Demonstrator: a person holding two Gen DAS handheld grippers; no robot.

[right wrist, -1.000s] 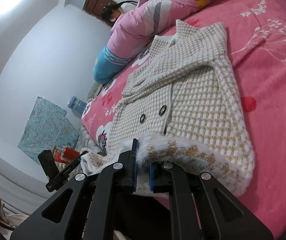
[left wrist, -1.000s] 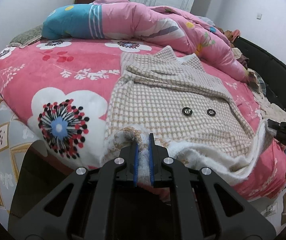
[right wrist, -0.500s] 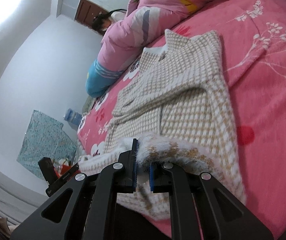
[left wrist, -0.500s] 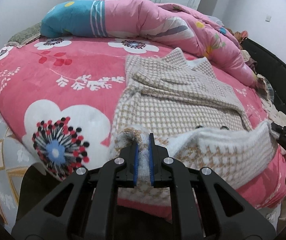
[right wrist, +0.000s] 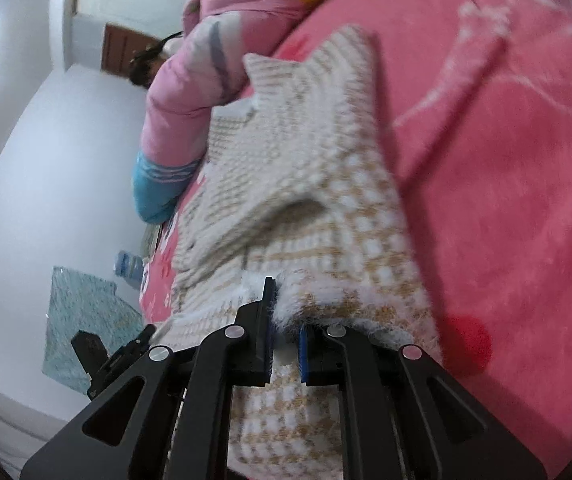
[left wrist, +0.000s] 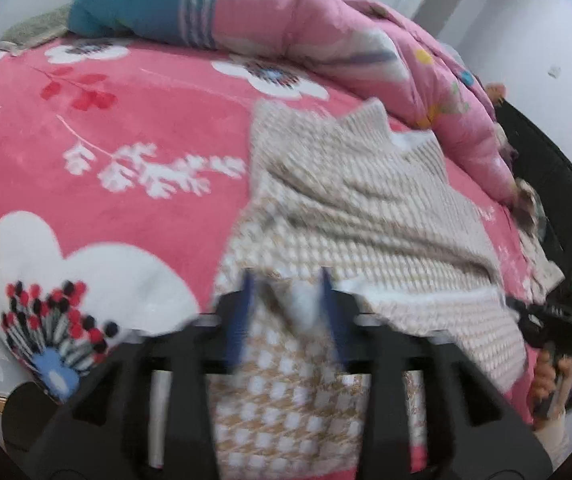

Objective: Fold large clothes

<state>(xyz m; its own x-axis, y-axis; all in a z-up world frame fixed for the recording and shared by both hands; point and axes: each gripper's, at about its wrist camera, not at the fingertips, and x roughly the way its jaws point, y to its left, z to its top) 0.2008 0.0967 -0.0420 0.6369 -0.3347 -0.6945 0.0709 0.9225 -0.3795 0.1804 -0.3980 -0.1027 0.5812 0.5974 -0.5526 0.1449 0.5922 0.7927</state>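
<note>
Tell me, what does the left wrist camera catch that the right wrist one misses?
Left wrist only: the big white flower printed on the blanket, and the left gripper whose jaws have just been opening, with the hem loose between them. Right wrist only: a teal cloth against the wall, and the right gripper shut on the fluffy hem. Both: the checked coat on the pink blanket.

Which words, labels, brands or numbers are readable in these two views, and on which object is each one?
None can be read.
The right gripper shows pale marks on its body, seen from the left wrist: too blurred to read.
The coat, bedspread and quilt carry only patterns, no letters.
</note>
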